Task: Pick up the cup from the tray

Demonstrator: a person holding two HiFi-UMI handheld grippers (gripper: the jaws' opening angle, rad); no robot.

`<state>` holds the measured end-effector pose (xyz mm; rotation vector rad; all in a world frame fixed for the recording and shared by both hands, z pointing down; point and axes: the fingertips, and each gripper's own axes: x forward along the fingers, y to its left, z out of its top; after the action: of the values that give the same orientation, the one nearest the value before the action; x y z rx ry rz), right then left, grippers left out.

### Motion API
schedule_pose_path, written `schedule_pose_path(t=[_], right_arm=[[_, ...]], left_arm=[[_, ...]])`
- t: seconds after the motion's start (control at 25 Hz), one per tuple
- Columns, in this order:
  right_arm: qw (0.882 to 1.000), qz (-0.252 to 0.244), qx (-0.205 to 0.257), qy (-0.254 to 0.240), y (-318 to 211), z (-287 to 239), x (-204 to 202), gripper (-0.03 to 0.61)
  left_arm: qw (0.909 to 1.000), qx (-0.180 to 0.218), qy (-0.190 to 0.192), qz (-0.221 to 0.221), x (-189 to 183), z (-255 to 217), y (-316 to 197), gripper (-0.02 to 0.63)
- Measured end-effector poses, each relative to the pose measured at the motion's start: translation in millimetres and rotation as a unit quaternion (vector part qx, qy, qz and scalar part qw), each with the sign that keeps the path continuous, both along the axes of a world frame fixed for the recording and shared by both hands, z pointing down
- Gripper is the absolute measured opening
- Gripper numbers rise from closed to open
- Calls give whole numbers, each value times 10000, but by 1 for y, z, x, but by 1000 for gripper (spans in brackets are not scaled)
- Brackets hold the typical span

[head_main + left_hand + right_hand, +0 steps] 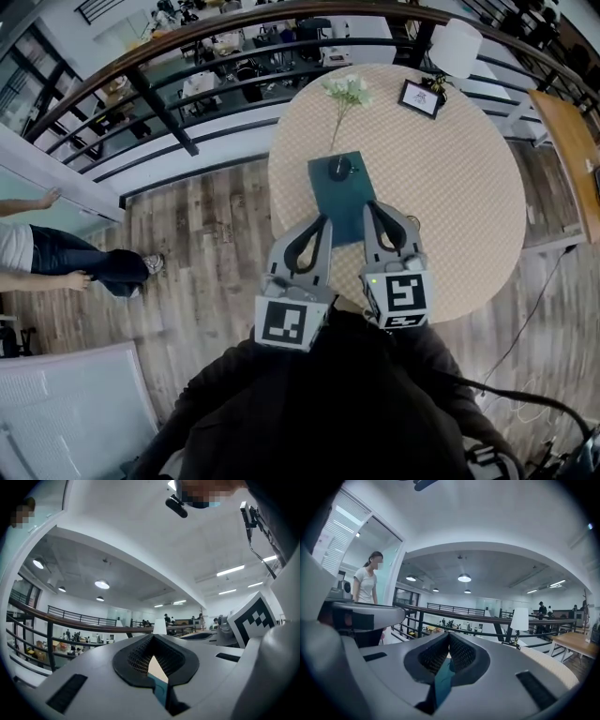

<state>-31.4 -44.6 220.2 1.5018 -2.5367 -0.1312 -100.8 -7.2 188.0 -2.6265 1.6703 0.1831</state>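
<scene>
Cup, small, dark and round, stands at the far end of a dark teal tray on a round table with a pale woven top; a thin stem with white flowers runs from the cup toward the far rim of the table. The person holds two grippers side by side at the near end of the tray, both apart from the cup; the left gripper points at the tray's near left edge and the right gripper lies over its near right edge. Each gripper's own view shows its jaws pressed together at the tips and grasping nothing, with only table and tray seen through the slit behind them. A small picture frame and a white-shaded lamp stand at the table's far side; a dark railing curves beyond; another person stands on the wooden floor to the left.
</scene>
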Motion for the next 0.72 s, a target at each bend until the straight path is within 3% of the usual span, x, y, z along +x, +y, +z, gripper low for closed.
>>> schedule_pose_path(t=[0.72], right_arm=[[9998,24,-171,-15,-10,10,-4,9]], left_arm=[[9997,-184,94,-106,-11,7,-12,5]])
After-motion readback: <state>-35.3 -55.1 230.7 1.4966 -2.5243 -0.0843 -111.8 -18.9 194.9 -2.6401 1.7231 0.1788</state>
